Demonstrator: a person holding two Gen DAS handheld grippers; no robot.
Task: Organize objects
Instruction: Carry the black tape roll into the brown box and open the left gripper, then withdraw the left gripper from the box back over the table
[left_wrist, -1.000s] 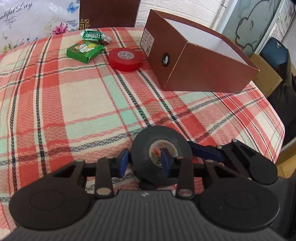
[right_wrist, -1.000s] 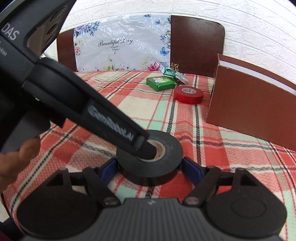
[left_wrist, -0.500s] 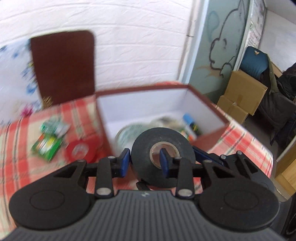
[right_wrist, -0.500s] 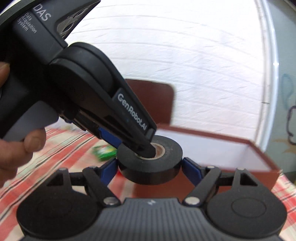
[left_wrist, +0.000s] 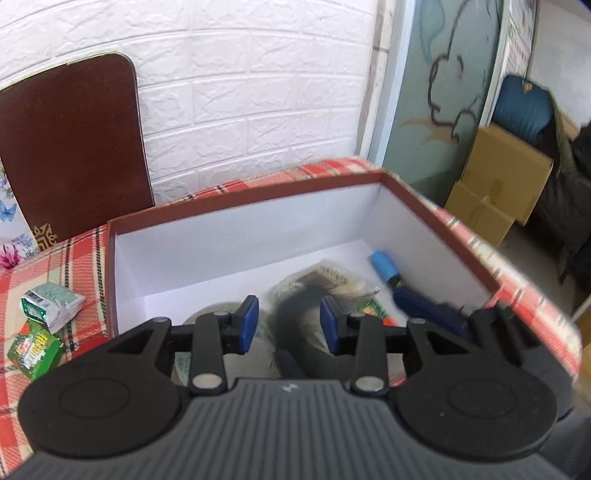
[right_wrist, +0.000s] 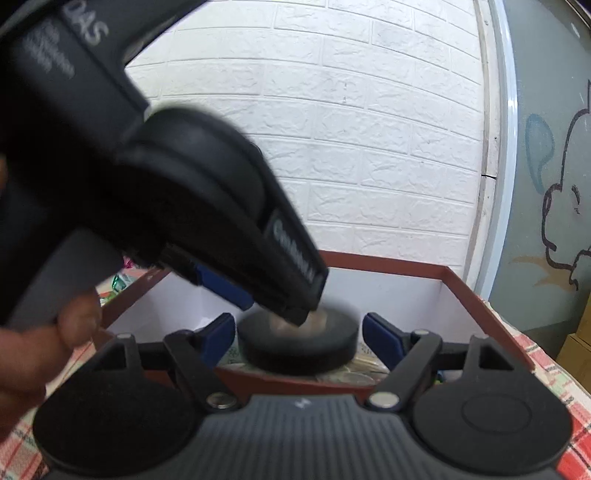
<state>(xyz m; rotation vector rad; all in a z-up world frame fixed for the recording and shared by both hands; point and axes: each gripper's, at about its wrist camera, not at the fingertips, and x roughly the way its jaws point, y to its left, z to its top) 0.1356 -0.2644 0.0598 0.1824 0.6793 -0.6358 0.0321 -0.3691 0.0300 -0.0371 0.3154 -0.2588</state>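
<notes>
On the far left of the plaid-covered table (left_wrist: 55, 266), outside the box, a white-and-green packet (left_wrist: 51, 302) and a green carton (left_wrist: 33, 350) are seen lying close together, with a sliver of something red (left_wrist: 96, 341) just beside the box wall; these are judged to be what is left to put away. The brown box (left_wrist: 240, 206) with its white lining is seen open. A greyish roll (left_wrist: 207, 314), some packets that are too blurred to name and a blue-capped marker (left_wrist: 384, 264) are already inside it, so the work is judged to be well past halfway. The black tape roll (left_wrist: 291, 317) is found over the box's near part, low above the things inside, blurred as if being let go. The left tongs (left_wrist: 288, 325) are opening: one pad is kept within the roll's core, while the other is seen clear of its outer face, so no grip is made. Further right, the right tongs (right_wrist: 299, 332) are opening too. The roll is between their blue pads, but a gap shows on each side. The current step is therefore judged to be the release of the black tape roll into the box.
</notes>
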